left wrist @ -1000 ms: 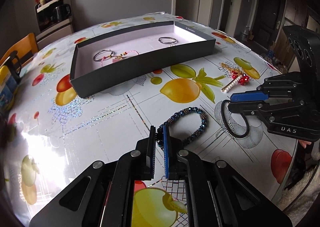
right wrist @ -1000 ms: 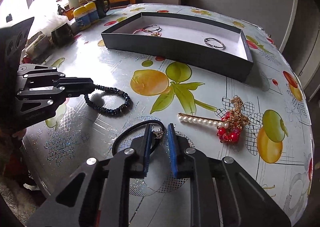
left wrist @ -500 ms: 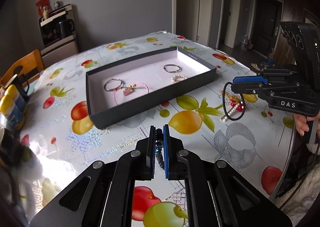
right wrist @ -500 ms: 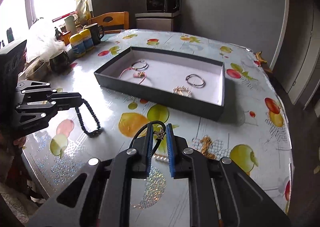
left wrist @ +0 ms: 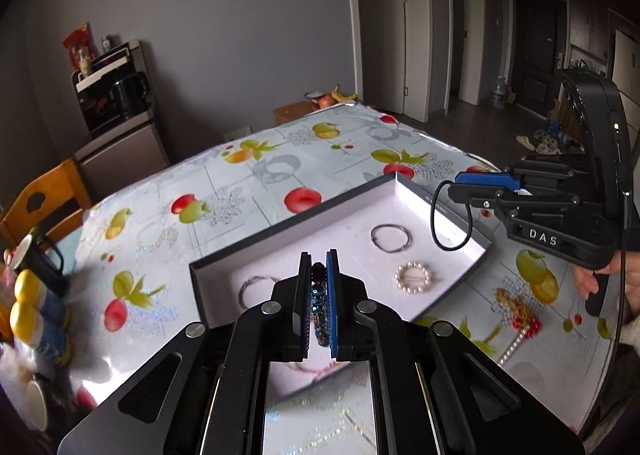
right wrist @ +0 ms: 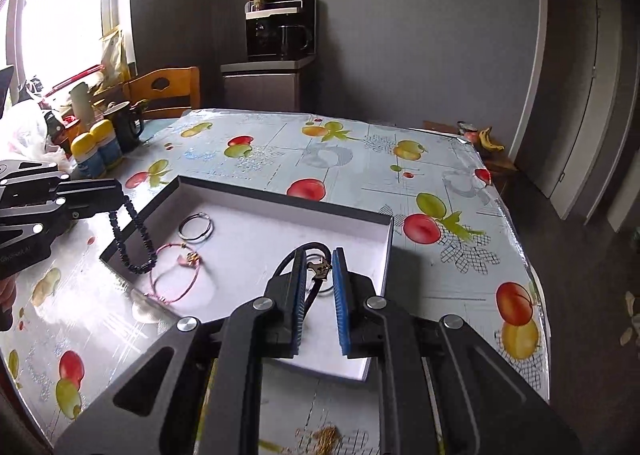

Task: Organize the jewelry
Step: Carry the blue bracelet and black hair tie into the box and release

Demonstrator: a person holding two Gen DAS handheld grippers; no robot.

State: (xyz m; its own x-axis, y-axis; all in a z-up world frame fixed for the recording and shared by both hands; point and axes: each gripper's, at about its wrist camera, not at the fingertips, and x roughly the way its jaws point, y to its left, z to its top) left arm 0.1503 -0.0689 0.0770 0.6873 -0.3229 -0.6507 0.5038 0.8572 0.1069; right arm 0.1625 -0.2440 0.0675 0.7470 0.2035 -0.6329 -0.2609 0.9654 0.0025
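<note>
left tongs (left wrist: 319, 267) clamped on beaded bracelet (right wrist: 134, 239), right tongs (right wrist: 318, 267) on black cord loop (left wrist: 450, 217); both above open tray (right wrist: 280, 211).

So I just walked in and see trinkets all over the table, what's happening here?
A person is sorting jewelry into a black box. The left gripper is shut on a dark beaded bracelet, the right gripper on a black cord loop; both hang over the box. A pearl clip lies outside on the table.
</note>
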